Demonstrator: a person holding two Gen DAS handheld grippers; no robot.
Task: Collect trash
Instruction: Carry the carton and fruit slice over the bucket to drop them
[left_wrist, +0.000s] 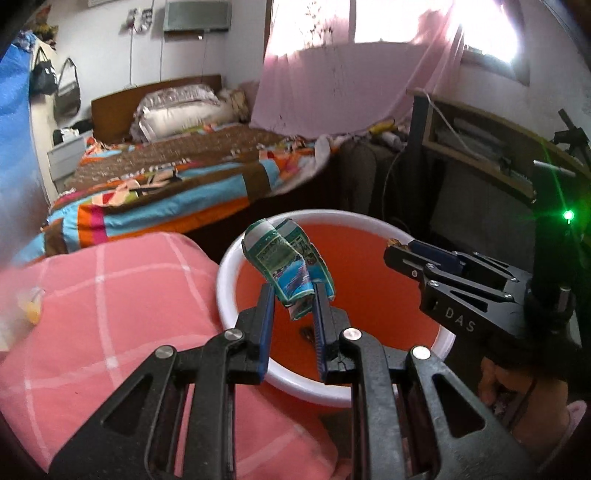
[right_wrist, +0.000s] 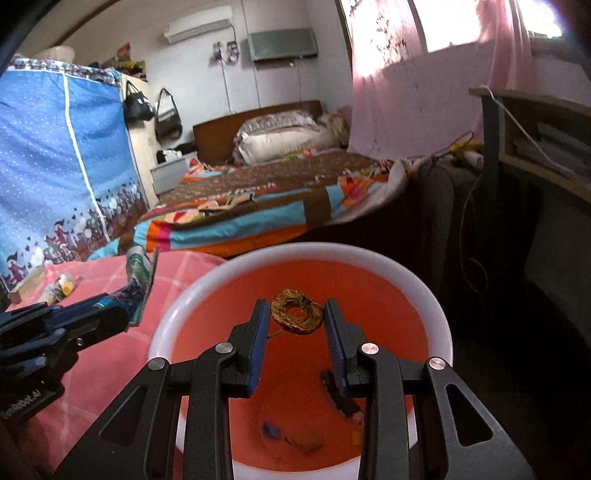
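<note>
While we hold both pieces of trash over the orange bin, neither has been let go. Our left gripper pinches a crumpled green-and-blue wrapper by its lower end, so most of the wrapper sticks up and forward past the fingertips and hangs above the near side of the bin's mouth. Our right gripper clamps a dried brown ring-shaped scrap between its blue pads, gripped at its two outer edges, with the ring out over the middle of the bin. We judge this hold sensible: each piece sits past the white rim, so spreading the jaws should drop it inside rather than onto the pink checked blanket just beside the bin.

Inside the bin we see a few things already lying at the bottom: a dark elongated piece, a small blue scrap and a tan lump; what they are is too blurred to tell.

On the blanket, well left of the bin, another small yellowish wrapper lies uncollected, so we judge the task only partly done.
</note>
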